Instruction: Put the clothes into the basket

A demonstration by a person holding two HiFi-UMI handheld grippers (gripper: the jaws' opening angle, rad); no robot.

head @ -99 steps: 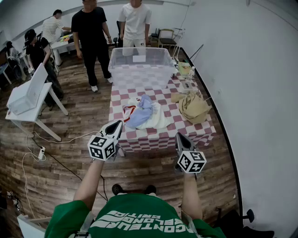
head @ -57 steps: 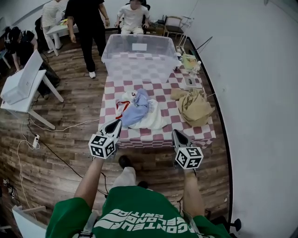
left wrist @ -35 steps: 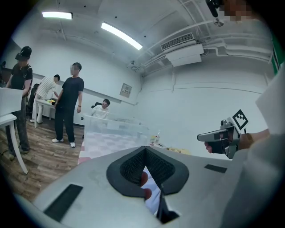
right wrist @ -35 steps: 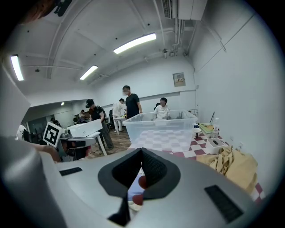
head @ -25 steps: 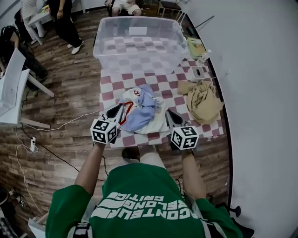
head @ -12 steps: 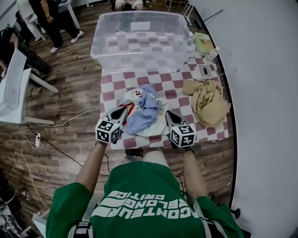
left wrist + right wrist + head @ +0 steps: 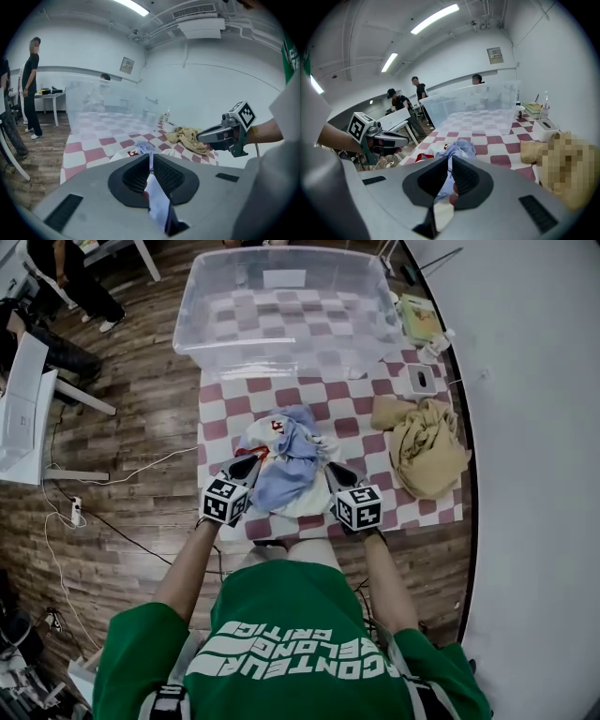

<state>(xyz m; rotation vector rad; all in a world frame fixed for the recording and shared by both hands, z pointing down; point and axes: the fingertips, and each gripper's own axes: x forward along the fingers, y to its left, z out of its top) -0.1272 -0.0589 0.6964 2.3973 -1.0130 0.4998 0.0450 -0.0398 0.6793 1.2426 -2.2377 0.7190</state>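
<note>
Checkered table (image 7: pixel 217 418) | clothes (image 7: pixel 286 463) outside basket (image 7: pixel 281 357) | left gripper (image 7: pixel 257 458), right gripper (image 7: pixel 329 468) closed, empty

I see the desk (image 7: pixel 217 418) covered in a red-and-white check. The basket (image 7: pixel 281 362) is clear plastic, and the check shows through it. The clothes (image 7: pixel 286 465) are pale blue over white, with a red streak on the left. A separate garment (image 7: pixel 427 446) is mustard tan. The left gripper (image 7: pixel 251 462) and right gripper (image 7: pixel 330 468) are grey and black, each with a cube of black-and-white squares. The shirt (image 7: pixel 281 643) is green with white lettering. The floor (image 7: pixel 141 474) is brown wood plank.
</note>
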